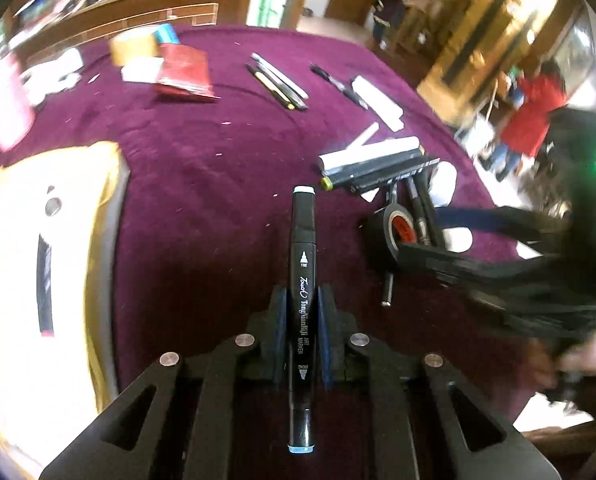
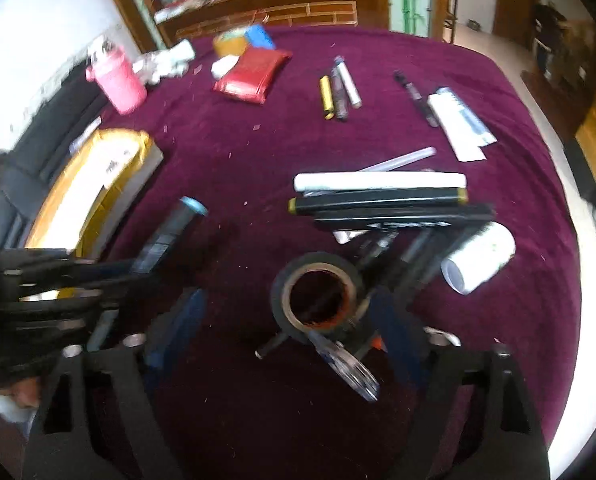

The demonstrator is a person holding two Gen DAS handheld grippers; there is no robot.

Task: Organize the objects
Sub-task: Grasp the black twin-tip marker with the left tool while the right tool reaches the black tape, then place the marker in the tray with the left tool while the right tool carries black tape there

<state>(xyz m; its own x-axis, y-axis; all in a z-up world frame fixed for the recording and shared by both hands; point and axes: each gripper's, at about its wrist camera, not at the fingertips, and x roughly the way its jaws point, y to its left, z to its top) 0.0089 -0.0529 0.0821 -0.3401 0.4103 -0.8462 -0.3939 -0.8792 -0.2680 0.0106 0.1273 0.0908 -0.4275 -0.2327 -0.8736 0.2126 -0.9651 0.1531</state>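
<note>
The left gripper (image 1: pixel 301 320) clamps a black art marker (image 1: pixel 303 280) lengthwise, lifted clear for sorting. At its three o'clock, the right gripper (image 2: pixel 290 316) stands open around a black tape roll (image 2: pixel 316 298) on the maroon tablecloth (image 2: pixel 258 148), poised to grasp.

Left gripper (image 1: pixel 302 312) jaws clamp a black marker (image 1: pixel 303 280).

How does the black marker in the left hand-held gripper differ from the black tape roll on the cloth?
The marker is a long straight stick; the tape roll is a ring with a hollow core. The marker is clamped and lifted by the left hand-held gripper; the tape roll lies on the purple cloth, ungripped. Both are mostly black.
</note>
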